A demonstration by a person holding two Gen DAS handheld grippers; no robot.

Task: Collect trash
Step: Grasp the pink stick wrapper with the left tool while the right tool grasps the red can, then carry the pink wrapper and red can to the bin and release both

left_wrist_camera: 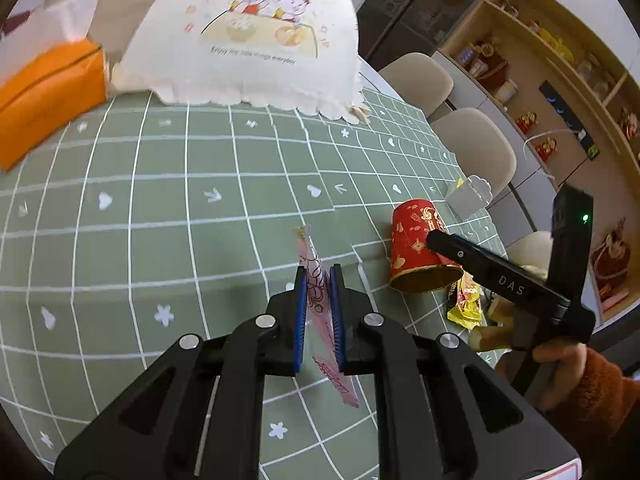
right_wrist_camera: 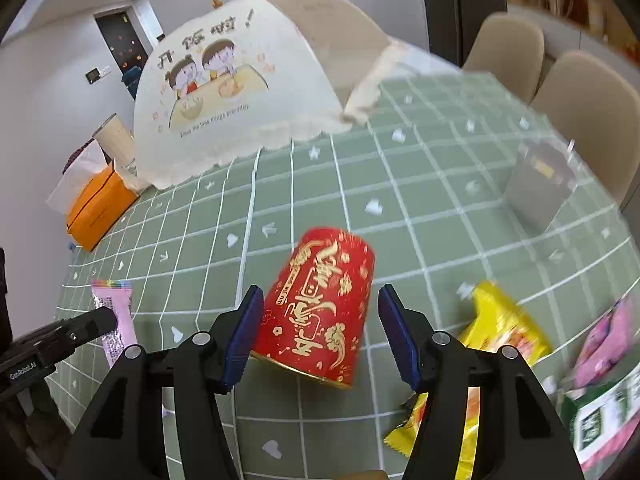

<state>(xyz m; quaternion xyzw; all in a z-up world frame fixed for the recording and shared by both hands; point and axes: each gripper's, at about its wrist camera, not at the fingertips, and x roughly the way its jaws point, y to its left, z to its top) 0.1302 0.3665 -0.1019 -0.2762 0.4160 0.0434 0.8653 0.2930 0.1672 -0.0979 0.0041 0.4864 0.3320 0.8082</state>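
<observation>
My left gripper (left_wrist_camera: 319,280) is shut on a pink snack wrapper (left_wrist_camera: 316,304), held edge-on just above the green checked tablecloth (left_wrist_camera: 160,208). The wrapper also shows in the right wrist view (right_wrist_camera: 116,316) with the left gripper's tip on it. A red paper cup with gold print (right_wrist_camera: 320,308) lies on its side, rim toward me. My right gripper (right_wrist_camera: 320,320) is open, its blue pads on either side of the cup, apart from it. In the left wrist view the cup (left_wrist_camera: 416,244) lies under the right gripper's finger.
A yellow wrapper (right_wrist_camera: 504,332) lies right of the cup, with pink and green packets (right_wrist_camera: 600,360) beyond. A clear plastic packet (right_wrist_camera: 540,184), a white mesh food cover (left_wrist_camera: 244,36), an orange tissue box (left_wrist_camera: 44,92) and beige chairs (left_wrist_camera: 476,148) stand around.
</observation>
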